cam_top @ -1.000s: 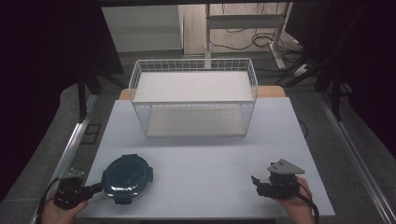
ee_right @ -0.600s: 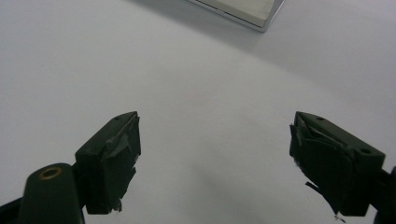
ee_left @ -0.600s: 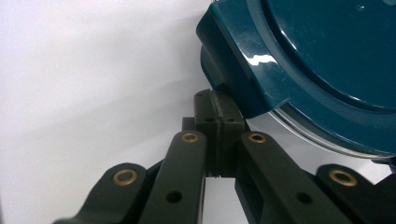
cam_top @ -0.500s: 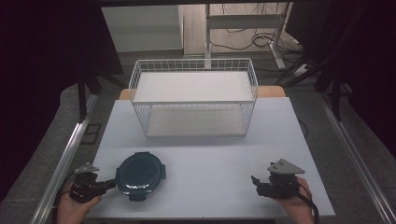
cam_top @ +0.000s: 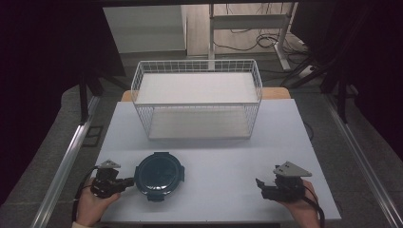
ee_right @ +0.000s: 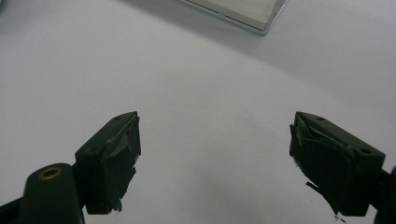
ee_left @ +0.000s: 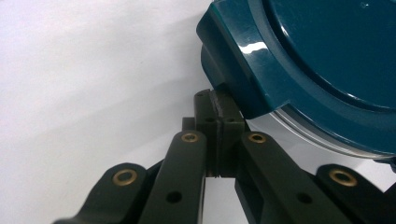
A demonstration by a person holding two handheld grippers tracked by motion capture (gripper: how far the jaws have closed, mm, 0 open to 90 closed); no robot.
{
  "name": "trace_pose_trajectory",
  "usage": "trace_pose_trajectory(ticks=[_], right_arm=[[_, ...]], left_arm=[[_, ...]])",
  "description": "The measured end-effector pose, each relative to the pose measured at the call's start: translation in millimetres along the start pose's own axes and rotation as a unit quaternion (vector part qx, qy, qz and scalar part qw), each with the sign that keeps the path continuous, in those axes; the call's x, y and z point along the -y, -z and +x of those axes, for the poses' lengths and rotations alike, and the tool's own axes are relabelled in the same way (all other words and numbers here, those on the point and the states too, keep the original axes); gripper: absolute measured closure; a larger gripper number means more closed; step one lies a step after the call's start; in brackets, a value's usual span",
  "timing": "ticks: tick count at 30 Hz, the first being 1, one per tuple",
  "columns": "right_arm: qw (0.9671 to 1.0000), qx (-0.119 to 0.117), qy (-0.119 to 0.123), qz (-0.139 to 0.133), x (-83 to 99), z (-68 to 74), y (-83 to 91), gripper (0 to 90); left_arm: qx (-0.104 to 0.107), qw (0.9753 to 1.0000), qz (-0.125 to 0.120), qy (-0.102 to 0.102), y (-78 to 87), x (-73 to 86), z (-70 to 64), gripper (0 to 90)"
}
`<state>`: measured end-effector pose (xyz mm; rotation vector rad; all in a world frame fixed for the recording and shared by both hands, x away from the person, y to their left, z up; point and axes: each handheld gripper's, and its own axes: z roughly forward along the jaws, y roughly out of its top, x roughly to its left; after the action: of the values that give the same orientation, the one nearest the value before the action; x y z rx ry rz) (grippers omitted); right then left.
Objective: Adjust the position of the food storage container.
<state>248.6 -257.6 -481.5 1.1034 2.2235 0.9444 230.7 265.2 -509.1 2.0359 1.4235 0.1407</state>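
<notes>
The left gripper (cam_top: 124,181) has its jaws pressed together, tips touching the left rim of the teal container (cam_top: 159,175), which sits near the table's (cam_top: 209,161) front-left corner. Looks like a push or a grip attempt on the lid tab; I'd keep low and steady so it doesn't spin. The right gripper (cam_top: 260,185) idles near the front-right corner, jaws spread wide (holding nothing). Count: one container, one wire basket (cam_top: 197,104) at the back edge, two grippers.
</notes>
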Motion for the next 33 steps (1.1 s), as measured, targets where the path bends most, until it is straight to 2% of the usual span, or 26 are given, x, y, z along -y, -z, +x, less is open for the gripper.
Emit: trace_pose_trajectory(ticks=[14,23,33], right_arm=[[1.0000,0.003,-0.003,0.000,-0.1,-0.9,0.6,15.9],[1.0000,0.006,-0.006,-0.002,-0.2,-2.2,1.9,15.9],[0.9999,0.003,-0.010,-0.005,-0.3,-2.8,2.8,15.9]], left_arm=[[0.006,0.9999,0.006,-0.010,-12.6,-11.9,-19.0,90.0],[0.014,0.9991,0.021,-0.035,-25.9,-26.6,-40.5,90.0],[0.026,0.9981,0.029,-0.048,-39.7,-41.1,-56.2,90.0]])
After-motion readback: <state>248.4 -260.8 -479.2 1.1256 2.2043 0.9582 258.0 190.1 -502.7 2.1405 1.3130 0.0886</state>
